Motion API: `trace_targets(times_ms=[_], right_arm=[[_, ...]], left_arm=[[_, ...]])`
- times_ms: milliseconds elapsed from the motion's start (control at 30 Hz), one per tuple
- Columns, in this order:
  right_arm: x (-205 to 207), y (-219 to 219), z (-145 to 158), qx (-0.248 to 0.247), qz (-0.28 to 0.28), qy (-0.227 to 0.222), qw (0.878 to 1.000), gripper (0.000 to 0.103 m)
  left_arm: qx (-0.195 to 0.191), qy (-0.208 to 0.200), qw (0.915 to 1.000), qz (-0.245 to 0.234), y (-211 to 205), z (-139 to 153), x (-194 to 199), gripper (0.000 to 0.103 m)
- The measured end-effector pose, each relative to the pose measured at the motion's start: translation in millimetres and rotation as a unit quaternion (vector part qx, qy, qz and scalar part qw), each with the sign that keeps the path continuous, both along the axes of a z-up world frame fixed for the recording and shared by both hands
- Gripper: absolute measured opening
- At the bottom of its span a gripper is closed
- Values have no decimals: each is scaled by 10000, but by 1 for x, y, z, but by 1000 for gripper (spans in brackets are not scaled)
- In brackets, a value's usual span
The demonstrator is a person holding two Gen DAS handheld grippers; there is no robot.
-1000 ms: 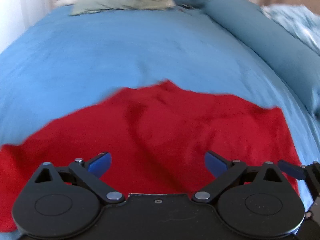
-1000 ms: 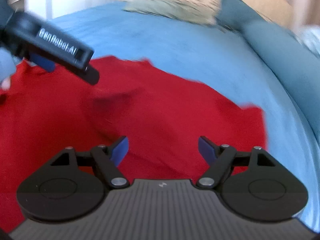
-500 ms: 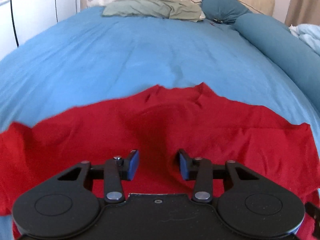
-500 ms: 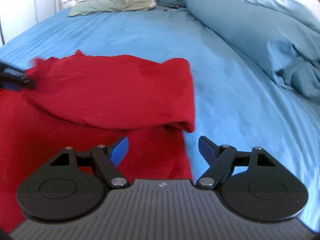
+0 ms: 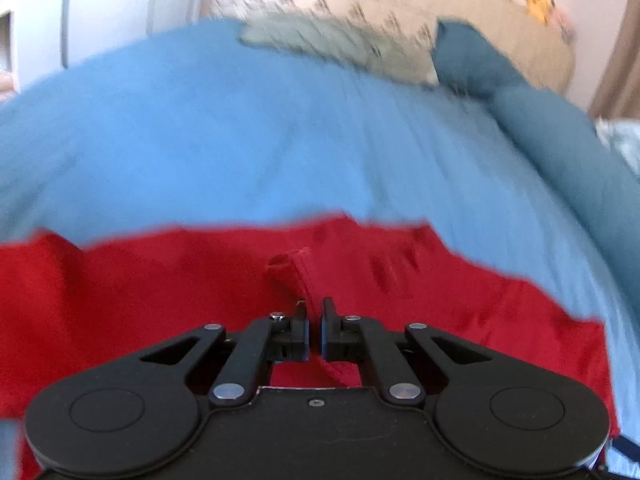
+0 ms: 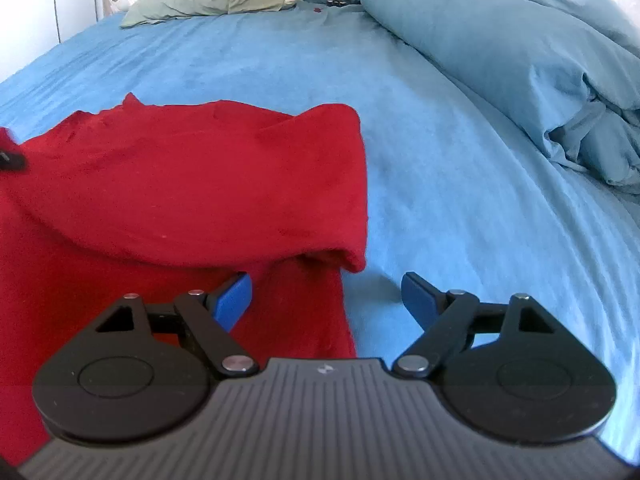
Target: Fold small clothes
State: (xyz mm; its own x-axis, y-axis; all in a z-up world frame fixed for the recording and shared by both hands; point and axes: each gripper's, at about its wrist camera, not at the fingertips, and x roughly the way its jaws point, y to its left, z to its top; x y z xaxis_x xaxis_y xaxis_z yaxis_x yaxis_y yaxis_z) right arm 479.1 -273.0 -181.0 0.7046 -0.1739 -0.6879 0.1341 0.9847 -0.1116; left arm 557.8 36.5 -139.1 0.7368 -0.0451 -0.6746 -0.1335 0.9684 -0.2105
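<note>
A red garment (image 5: 160,300) lies spread on the blue bed sheet (image 5: 240,140). My left gripper (image 5: 315,308) is shut on a raised ridge of its cloth, which stands up between the black fingers. In the right wrist view the red garment (image 6: 200,184) has an upper layer folded over, with a rolled right edge. My right gripper (image 6: 326,284) hovers just in front of that edge. Its jaws are opening and nothing is pressed between them. The left blue pad is over red cloth, the right one over the sheet. A bit of the left gripper (image 6: 10,160) shows at the far left.
Pillows (image 6: 208,0) lie at the head of the bed. A bunched teal and light-blue duvet (image 6: 520,60) runs along the right side. The blue sheet (image 6: 440,160) stretches beyond and to the right of the garment. A teal pillow (image 5: 472,56) sits far right in the left wrist view.
The left jaws have closed from wide open onto a pinch of red cloth. The right gripper swung right to the garment's folded edge, and its jaws spread a little wider.
</note>
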Motion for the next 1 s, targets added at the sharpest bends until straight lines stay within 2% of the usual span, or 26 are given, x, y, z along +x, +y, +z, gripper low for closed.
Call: trace_targets(times_ms=[67, 167, 300, 400, 500, 667, 733, 800, 833, 867, 933, 1000], right_arm=[[7, 3, -1, -61, -25, 15, 10000, 98], [19, 8, -1, -160, -27, 21, 9999, 98], [31, 12, -1, -436, 23, -18, 9990, 96], [30, -1, -2, -627, -200, 1, 9978, 97], [22, -20, -6, -408, -196, 11, 9990, 97], [15, -29, -5, -404, 80, 6, 9992, 97], [14, -30, -2, -346, 150, 68, 9993, 97], [12, -30, 7, -265, 209, 151, 9993, 98], [8, -25, 15, -264, 313, 95, 9991, 98], [3, -18, 22, -241, 430, -3, 9988, 98], [-5, -2, 41, 34, 821, -300, 9962, 101], [-2, 17, 48, 323, 1161, -367, 9920, 102]], left_arm=[[290, -208, 9989, 317, 18, 14, -8, 5], [331, -259, 9972, 611, 47, 18, -15, 5], [355, -103, 9979, 523, 59, 6, -16, 5], [366, -52, 9984, 425, 57, -3, -19, 5], [337, 56, 9988, 346, 59, -14, -21, 5], [309, 385, 9985, 244, 69, -30, -41, 7], [408, 471, 9979, 192, 71, -30, -51, 15], [706, 553, 9958, 204, 71, -24, -60, 26], [909, 542, 9941, 242, 71, -18, -66, 32], [1049, 480, 9930, 239, 72, -13, -71, 34], [1175, 322, 9924, 156, 70, -1, -77, 41], [1177, 203, 9928, 26, 64, 7, -75, 47]])
